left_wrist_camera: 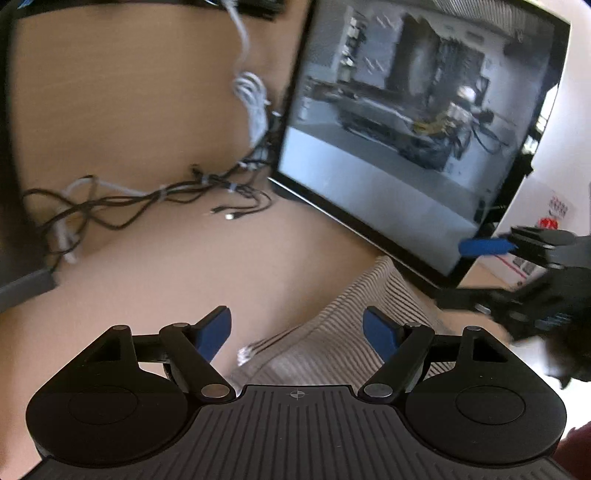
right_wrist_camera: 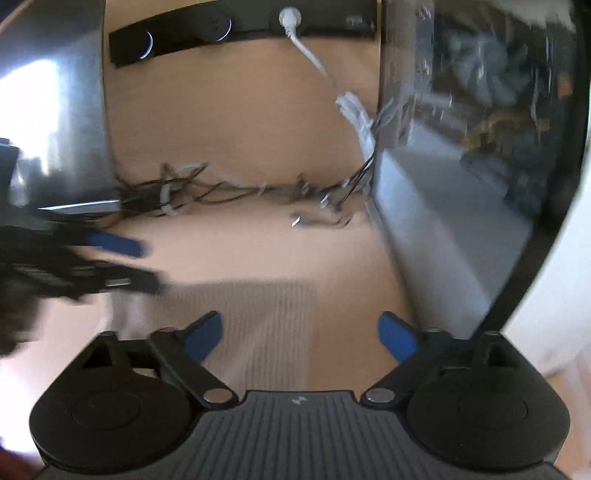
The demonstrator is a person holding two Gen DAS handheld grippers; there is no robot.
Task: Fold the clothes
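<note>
Seen from the left wrist, the left gripper [left_wrist_camera: 297, 332] hangs wide and empty over the striped garment [left_wrist_camera: 332, 332] on the desk [left_wrist_camera: 166, 258], and from the right wrist the right gripper [right_wrist_camera: 299, 334] likewise gapes above the cloth's squared far edge [right_wrist_camera: 251, 286]; any grip should take a corner squarely, clear of the cables [right_wrist_camera: 221, 192].

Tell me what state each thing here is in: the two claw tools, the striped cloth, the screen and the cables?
left gripper: open, holding nothing, above the cloth.
right gripper: open, holding nothing.
striped garment: lying on the table, not gripped.
monitor: switched on, showing a picture.
cables: loose tangle on the table.
white plug: plugged into the black strip.
</note>
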